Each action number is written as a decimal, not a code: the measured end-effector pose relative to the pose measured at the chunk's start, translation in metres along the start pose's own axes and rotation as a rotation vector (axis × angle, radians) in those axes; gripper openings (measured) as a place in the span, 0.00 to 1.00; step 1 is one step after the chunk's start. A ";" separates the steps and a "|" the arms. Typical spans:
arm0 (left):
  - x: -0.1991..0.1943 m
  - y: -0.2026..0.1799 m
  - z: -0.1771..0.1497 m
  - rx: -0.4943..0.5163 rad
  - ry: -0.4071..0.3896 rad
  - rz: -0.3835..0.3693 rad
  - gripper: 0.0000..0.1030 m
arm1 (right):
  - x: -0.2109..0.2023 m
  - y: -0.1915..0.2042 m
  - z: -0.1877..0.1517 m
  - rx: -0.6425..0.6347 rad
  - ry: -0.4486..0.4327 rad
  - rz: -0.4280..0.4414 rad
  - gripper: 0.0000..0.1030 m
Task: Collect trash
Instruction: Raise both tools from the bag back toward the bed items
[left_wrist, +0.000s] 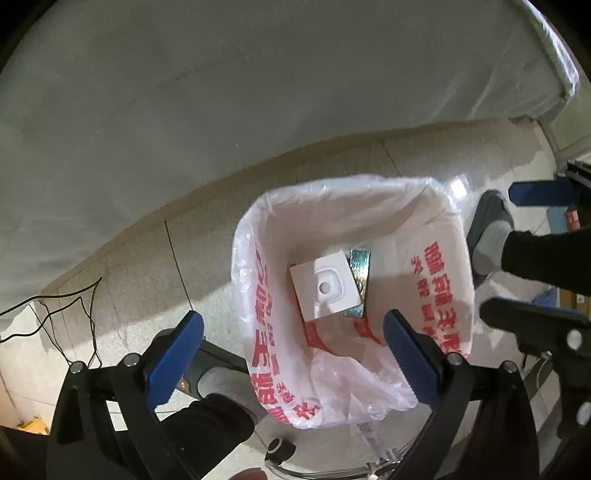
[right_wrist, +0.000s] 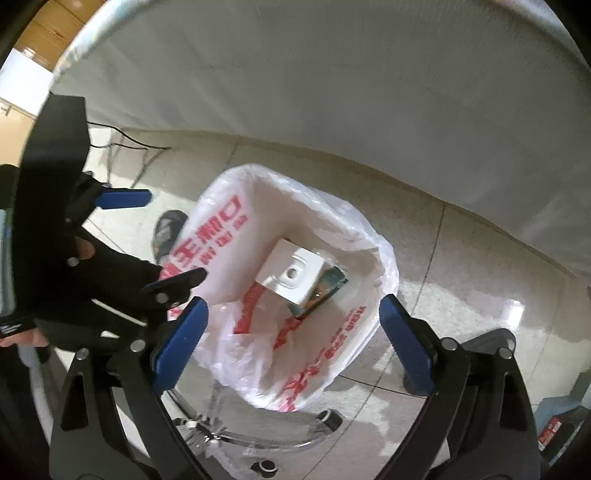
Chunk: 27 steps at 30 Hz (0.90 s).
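A bin lined with a white plastic bag (left_wrist: 439, 295) printed in red stands on the tiled floor below both grippers. Inside lie a white moulded tray (left_wrist: 325, 288) and, half under it, a shiny teal packet (left_wrist: 360, 266). The same bag (right_wrist: 229, 229), tray (right_wrist: 291, 275) and packet (right_wrist: 325, 290) show in the right wrist view. My left gripper (left_wrist: 291, 349) points down over the bin's near rim, open, nothing between its blue pads. My right gripper (right_wrist: 291, 338) hangs open above the bin too, empty. The left gripper (right_wrist: 147, 236) also shows at the left there.
A white sheet-covered bed (left_wrist: 221, 92) runs along the far side. Black cables (left_wrist: 62, 321) lie on the floor at the left. The person's grey shoes (left_wrist: 491, 229) stand either side of the bin. A clear wheeled base (right_wrist: 266, 439) sits under the bin.
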<state>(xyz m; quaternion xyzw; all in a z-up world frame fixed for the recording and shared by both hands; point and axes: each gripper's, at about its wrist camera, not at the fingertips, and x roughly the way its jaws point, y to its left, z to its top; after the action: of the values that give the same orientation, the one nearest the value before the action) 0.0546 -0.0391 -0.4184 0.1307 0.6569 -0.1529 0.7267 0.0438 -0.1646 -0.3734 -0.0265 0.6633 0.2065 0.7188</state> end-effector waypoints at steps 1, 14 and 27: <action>-0.003 0.001 0.000 -0.005 -0.005 0.002 0.92 | -0.005 -0.001 0.000 0.002 -0.007 0.003 0.89; -0.056 -0.008 0.002 0.014 -0.136 -0.005 0.92 | -0.071 0.007 -0.005 0.017 -0.146 -0.001 0.89; -0.158 -0.003 0.010 -0.089 -0.362 0.010 0.92 | -0.175 0.019 -0.016 0.021 -0.356 -0.052 0.94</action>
<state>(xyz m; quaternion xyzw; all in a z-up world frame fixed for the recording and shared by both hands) 0.0480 -0.0372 -0.2599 0.0721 0.5209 -0.1412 0.8388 0.0162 -0.1981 -0.2024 0.0008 0.5269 0.1825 0.8301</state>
